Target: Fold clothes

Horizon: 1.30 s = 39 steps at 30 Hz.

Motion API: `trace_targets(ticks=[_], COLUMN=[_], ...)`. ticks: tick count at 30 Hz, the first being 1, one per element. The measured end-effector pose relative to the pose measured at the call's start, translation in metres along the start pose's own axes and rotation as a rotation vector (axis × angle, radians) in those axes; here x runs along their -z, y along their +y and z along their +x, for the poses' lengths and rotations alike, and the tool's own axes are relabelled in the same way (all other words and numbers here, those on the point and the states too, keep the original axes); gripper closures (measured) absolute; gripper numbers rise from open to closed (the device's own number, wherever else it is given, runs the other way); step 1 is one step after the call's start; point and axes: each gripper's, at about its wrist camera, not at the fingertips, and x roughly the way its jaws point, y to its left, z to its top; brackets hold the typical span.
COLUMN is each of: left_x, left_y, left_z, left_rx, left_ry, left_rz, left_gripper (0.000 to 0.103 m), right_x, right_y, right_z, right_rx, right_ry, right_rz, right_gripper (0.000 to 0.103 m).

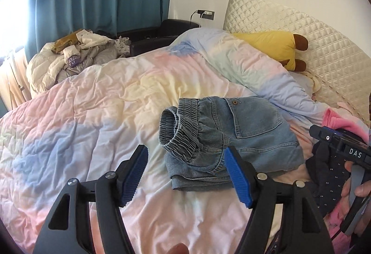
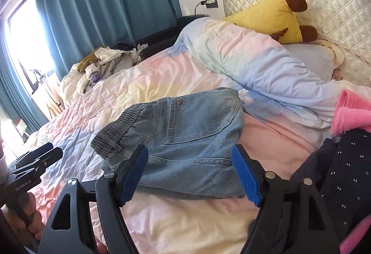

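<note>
With the denim shorts (image 1: 231,138) folded on the bed (image 1: 92,103), both tongs, left (image 1: 187,175) and right (image 2: 191,175), hang spread and empty; next likely comes the dotted navy garment (image 2: 343,172).

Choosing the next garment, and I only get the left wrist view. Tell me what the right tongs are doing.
Observer: The right tongs are open, with the blue pads apart and gripping nothing. The folded denim shorts lie on the duvet beyond them.
Operator: Say what lies right of those tongs.
Observer: A dark dotted garment is heaped beside the right finger, with pink fleece behind it.
</note>
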Motion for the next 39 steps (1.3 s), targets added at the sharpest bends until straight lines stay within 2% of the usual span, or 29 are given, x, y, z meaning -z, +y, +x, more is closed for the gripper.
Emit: trace_targets(ticks=[10,20,26,32,39], left_x=[-0.001,0.020,0.042,0.069,0.085], left_y=[-0.004,0.001,0.005,0.013,0.017], left_z=[-0.078,-0.136,-0.156,-0.166,-0.163], left_rx=[-0.061,-0.093,-0.127,-0.103,-0.110], left_ry=[-0.069,-0.095,-0.081,-0.069,-0.050], left_rz=[-0.006,-0.038,-0.052,-0.085,-0.081], left_gripper=[0.032,0.032,0.032,0.032,0.032], right_x=[0.010,0.036,0.052,0.077,0.097], right_y=[0.053,0.085,0.095,0.098,0.102], right_z=[-0.074,-0.128,-0.143,-0.150,-0.149], right_rx=[-0.019,-0.017,-0.016,0.008,0.044], right_ry=[-0.065,-0.113,-0.112,-0.130,-0.121], right_rz=[-0.081,-0.104,-0.078,-0.033,-0.022], right_gripper=[0.027,0.027,0.027,0.027,0.027])
